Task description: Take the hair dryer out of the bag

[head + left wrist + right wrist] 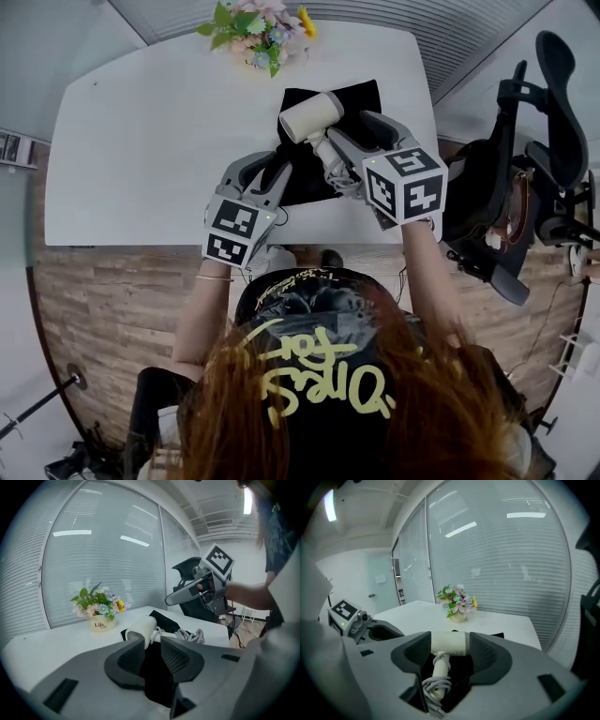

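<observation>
One cream plastic hair dryer [312, 116], cord wound round handle, clamped between jaws of right gripper [450, 654] above black fabric bag [357, 96]. Jaws of left gripper [152, 654] released. "Life" on white flowerpot [102, 625].

Office meeting room. A large white table [141, 141] with rounded corners stood on wood-pattern flooring [103, 281]. A black office chair [553, 159] with a headrest was at the table's right. Tall glazed walls fitted with closed horizontal blinds [103, 550] ran along the far side. A small pot of flowers [101, 620] marked "Life" sat at the table's far edge. Overhead were a strip light [247, 501] and a ceiling air vent [218, 524].
</observation>
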A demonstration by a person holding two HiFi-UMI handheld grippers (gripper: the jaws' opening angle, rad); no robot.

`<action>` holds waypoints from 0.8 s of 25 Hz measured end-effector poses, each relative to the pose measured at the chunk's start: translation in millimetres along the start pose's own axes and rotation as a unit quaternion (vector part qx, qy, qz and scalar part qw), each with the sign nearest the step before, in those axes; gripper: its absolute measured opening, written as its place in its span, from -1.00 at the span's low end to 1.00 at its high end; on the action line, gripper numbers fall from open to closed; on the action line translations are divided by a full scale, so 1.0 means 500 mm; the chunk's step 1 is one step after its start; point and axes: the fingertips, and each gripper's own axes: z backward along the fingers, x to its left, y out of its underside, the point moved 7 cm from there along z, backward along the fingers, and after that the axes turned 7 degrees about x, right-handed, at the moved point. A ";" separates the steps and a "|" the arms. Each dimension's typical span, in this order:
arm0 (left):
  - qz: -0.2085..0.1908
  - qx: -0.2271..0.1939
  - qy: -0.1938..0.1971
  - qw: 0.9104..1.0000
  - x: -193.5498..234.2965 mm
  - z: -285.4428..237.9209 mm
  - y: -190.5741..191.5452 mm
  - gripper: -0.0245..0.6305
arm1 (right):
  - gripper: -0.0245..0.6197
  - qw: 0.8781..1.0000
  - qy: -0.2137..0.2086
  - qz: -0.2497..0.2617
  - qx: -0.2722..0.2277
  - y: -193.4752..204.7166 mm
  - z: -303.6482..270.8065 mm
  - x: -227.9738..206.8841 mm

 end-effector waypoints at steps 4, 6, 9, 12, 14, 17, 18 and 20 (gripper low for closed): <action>0.000 -0.018 -0.011 1.000 -0.007 0.017 -0.017 -0.62 | -0.15 0.999 0.013 0.009 -0.031 0.002 0.030 0.001; 0.003 -0.026 -0.016 1.000 -0.011 0.025 -0.024 -0.61 | -0.16 0.999 0.012 0.012 -0.050 0.001 0.046 0.003; 0.008 -0.043 -0.023 0.999 -0.020 0.040 -0.041 -0.61 | -0.16 0.996 0.012 0.023 -0.080 -0.004 0.074 0.005; 0.008 -0.064 -0.028 0.998 -0.033 0.050 -0.059 -0.61 | -0.16 0.995 0.016 0.031 -0.097 -0.005 0.098 0.003; 0.012 -0.082 -0.029 0.996 -0.041 0.056 -0.070 -0.60 | -0.16 0.994 0.018 0.032 -0.107 -0.007 0.112 0.002; 0.021 -0.108 -0.034 0.993 -0.051 0.067 -0.088 -0.58 | -0.16 0.992 0.015 0.036 -0.123 -0.008 0.131 0.001; 0.022 -0.114 -0.035 0.993 -0.055 0.071 -0.094 -0.58 | -0.16 0.991 0.014 0.037 -0.130 -0.008 0.137 0.000; 0.022 -0.126 -0.039 0.991 -0.063 0.078 -0.107 -0.58 | -0.16 0.989 0.012 0.039 -0.143 -0.008 0.149 -0.003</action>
